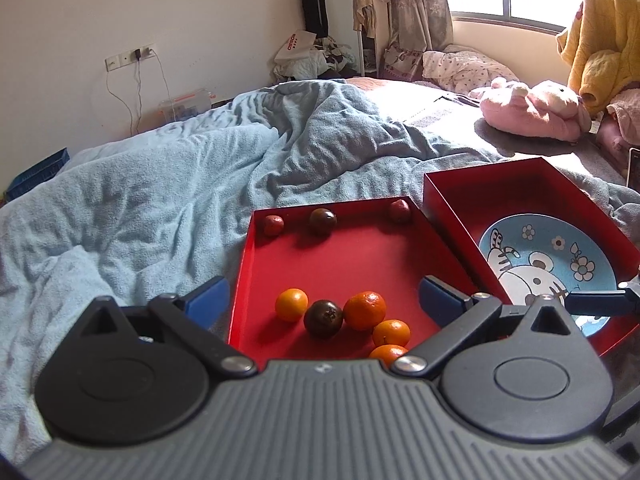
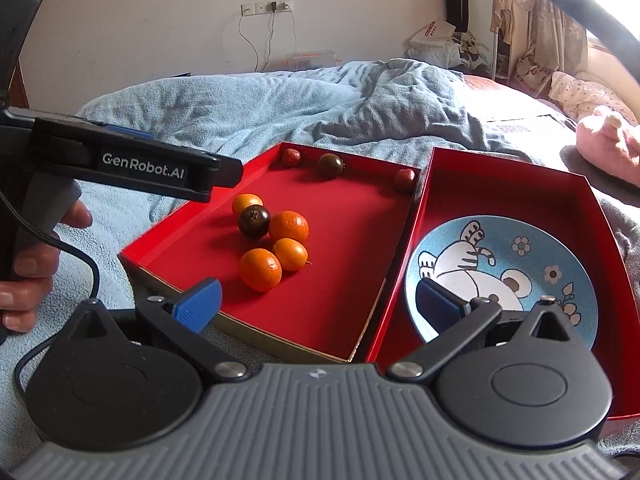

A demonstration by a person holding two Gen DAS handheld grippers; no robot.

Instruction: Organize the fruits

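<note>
Sitting unsorted in the shallow red cardboard tray (image 2: 340,280), eight fruits await both empty, spread-fingered grippers; the blue cartoon plate (image 2: 560,248) at 3 o'clock holds nothing.

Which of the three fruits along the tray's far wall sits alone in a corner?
The reddish fruit in the far right corner, nearest the plate's box; the other two sit together toward the left.

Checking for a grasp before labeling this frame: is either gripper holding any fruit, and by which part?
Nothing is held. The left gripper and right gripper are both open and empty.
</note>
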